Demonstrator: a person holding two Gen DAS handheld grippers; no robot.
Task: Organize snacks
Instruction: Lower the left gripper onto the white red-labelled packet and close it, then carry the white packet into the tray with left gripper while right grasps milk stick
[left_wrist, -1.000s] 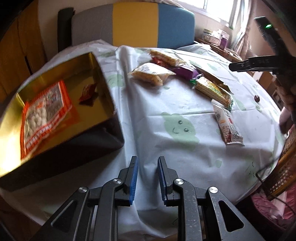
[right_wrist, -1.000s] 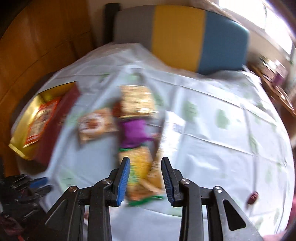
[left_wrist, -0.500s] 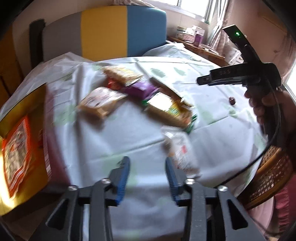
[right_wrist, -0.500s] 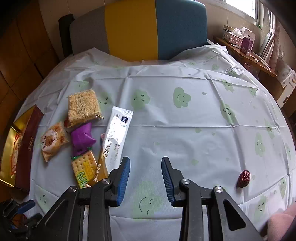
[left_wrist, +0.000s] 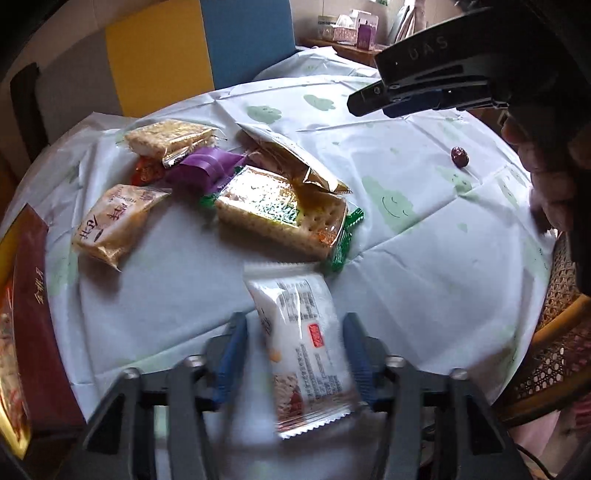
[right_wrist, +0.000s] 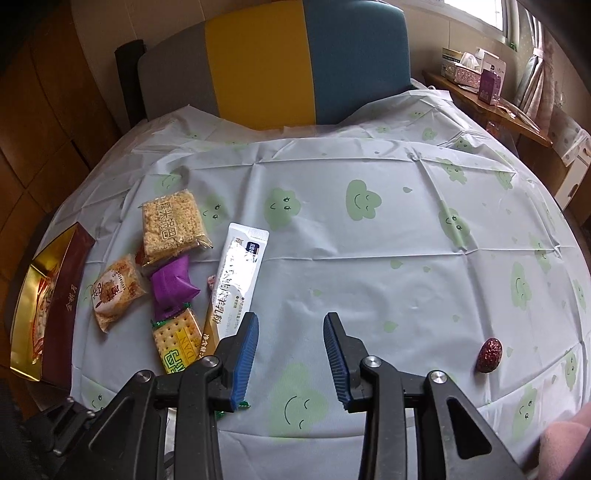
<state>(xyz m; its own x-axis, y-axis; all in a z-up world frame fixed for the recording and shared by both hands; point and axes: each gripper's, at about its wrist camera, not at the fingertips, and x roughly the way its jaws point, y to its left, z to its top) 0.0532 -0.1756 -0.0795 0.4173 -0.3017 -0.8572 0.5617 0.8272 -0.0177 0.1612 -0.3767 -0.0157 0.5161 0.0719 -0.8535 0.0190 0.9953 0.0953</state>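
A white snack packet (left_wrist: 295, 295) lies on the tablecloth between the jaws of my left gripper (left_wrist: 295, 321). Those jaws are closing around it, with a gap still showing at the left pad. The gold-lined maroon box (left_wrist: 33, 295) sits at the left, with an orange packet inside. A rice cracker pack (right_wrist: 171, 225), a purple packet (right_wrist: 171, 284), a soda cracker pack (right_wrist: 175, 343), a round cake packet (right_wrist: 114, 291) and a long white sachet (right_wrist: 240, 273) lie in a heap. My right gripper (right_wrist: 291, 319) hovers open over bare cloth, right of the heap.
A red date (right_wrist: 489, 354) lies alone near the table's right edge. A grey, yellow and blue chair back (right_wrist: 295, 62) stands behind the table. A shelf with boxes (right_wrist: 476, 74) is at the far right. A wicker chair (left_wrist: 554, 369) stands by the near right edge.
My left gripper moved right, from beside the box to over the white packet, and its jaws spread around it. The right gripper swung right of the heap and settled.
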